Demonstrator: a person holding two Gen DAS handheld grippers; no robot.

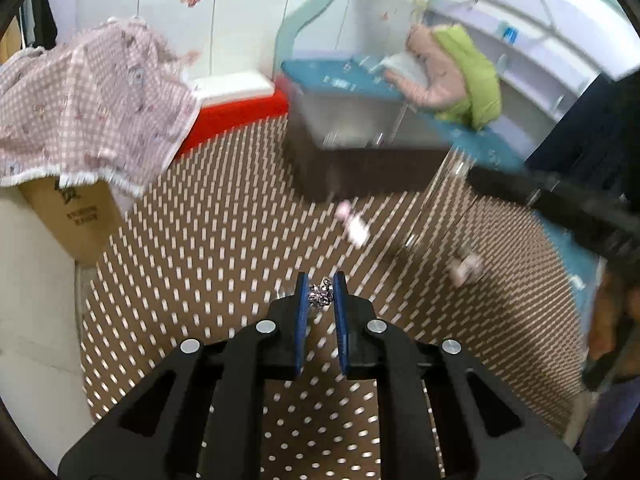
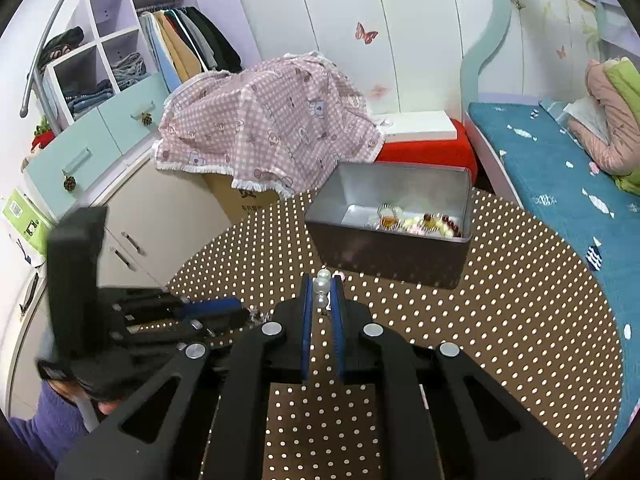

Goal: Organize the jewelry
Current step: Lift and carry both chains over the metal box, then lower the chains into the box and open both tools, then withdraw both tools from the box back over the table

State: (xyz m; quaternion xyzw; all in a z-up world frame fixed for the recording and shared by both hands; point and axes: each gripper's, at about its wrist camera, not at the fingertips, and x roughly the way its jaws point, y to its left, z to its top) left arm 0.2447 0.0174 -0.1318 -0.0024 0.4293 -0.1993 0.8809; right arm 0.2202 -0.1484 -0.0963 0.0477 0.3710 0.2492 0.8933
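Silver charm (image 1: pixel 320 295) clamped in left claw (image 1: pixel 320 296); pearl strand (image 2: pixel 322 285) clamped in right claw (image 2: pixel 322 290), both held above worktop (image 2: pixel 500 320), likely for box (image 2: pixel 392 256).

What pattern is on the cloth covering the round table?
The tablecloth is brown with small white polka dots, seen best from the right wrist view; the left view blurs them.

Tin box (image 2: pixel 404 196): matt grey metal interior. Tablecloth (image 2: pixel 520 320): brown, white-dotted fabric. Pearl beads (image 2: pixel 322 280): glossy. Silver charm (image 1: pixel 320 295): shiny metal.
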